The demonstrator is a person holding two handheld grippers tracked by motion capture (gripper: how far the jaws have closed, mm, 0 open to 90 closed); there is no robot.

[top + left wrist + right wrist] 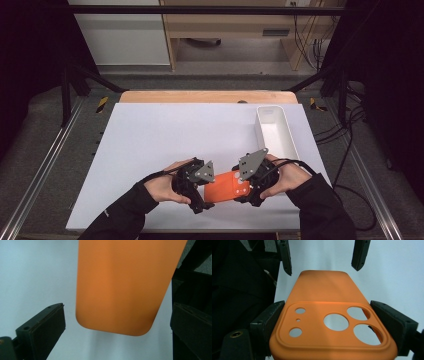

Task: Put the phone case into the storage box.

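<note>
An orange phone case (225, 186) with round camera holes hangs just above the white table sheet (165, 140), near the front edge. My right gripper (329, 315) is shut on it, one pad on each long side at the camera-hole end (337, 322). In the high view the right gripper (246, 186) sits at the case's right end. My left gripper (204, 194) is at the case's left end. In the left gripper view the plain end of the case (120, 290) lies between the left gripper's (117, 315) open jaws, with a gap on each side.
A long white bin (275, 130) stands at the right edge of the table, just beyond the right hand. The wooden table edge (200, 96) runs along the back. Dark frame rails flank both sides.
</note>
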